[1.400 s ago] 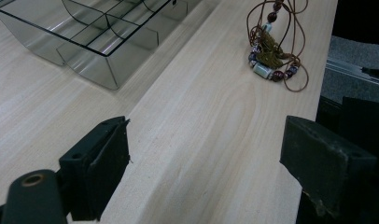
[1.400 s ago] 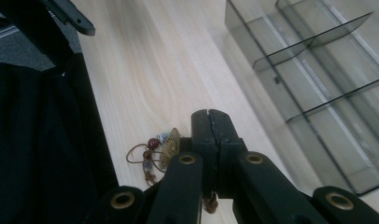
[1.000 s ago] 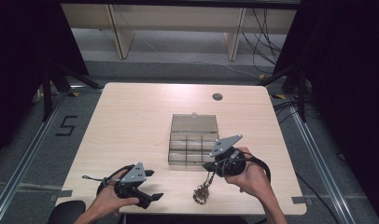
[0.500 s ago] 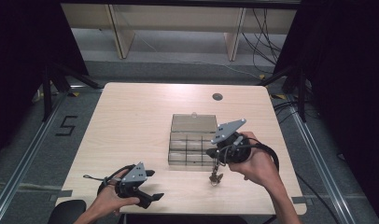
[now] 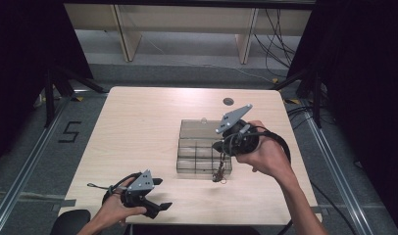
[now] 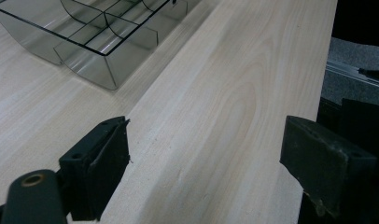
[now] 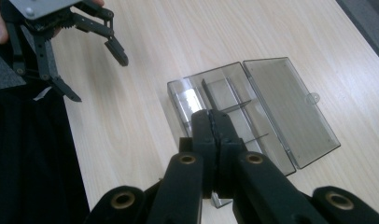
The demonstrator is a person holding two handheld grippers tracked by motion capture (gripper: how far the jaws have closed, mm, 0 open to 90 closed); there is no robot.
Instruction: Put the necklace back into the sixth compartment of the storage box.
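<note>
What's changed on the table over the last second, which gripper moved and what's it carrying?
The right gripper lifted the small dangling chain-like piece off the table and carried it up toward the near edge of the clear compartment box, jaws shut on it throughout. The left gripper stayed resting at the table's near edge with jaws open, and the box, lid open, did not move.

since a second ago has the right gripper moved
Yes. The right gripper has lifted from the table's near edge toward the clear box, the chain dangling.
</note>
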